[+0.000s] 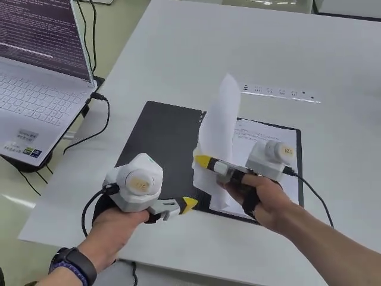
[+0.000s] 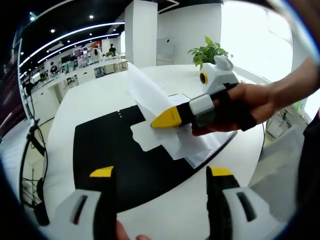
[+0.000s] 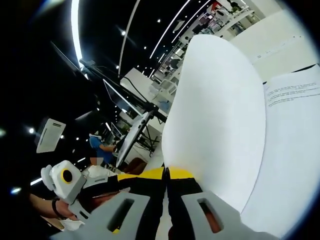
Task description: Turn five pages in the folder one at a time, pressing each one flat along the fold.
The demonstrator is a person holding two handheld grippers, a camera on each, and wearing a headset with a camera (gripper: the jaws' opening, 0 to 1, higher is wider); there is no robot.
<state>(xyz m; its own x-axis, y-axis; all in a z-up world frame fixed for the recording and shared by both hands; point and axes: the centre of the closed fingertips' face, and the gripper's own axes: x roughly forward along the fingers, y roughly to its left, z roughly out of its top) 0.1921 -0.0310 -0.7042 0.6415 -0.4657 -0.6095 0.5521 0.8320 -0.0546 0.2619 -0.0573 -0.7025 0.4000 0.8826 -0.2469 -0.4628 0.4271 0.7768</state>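
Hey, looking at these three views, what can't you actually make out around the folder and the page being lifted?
- Fold of the folder: head view, hidden behind the lifted page and the right gripper.
- Print on the top sheet: too small in the head view, blurred in the right gripper view.
- Screen of the laptop: head view, cut off by the picture's edge, text too small.

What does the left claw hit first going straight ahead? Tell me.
Probably the lifted page pinched in the right claw, after passing over the black folder; depth is unclear.

Yellow-tipped white left tongs (image 1: 186,205), matching right tongs (image 1: 203,161), black cables (image 1: 309,190), dark wristband (image 1: 74,262)
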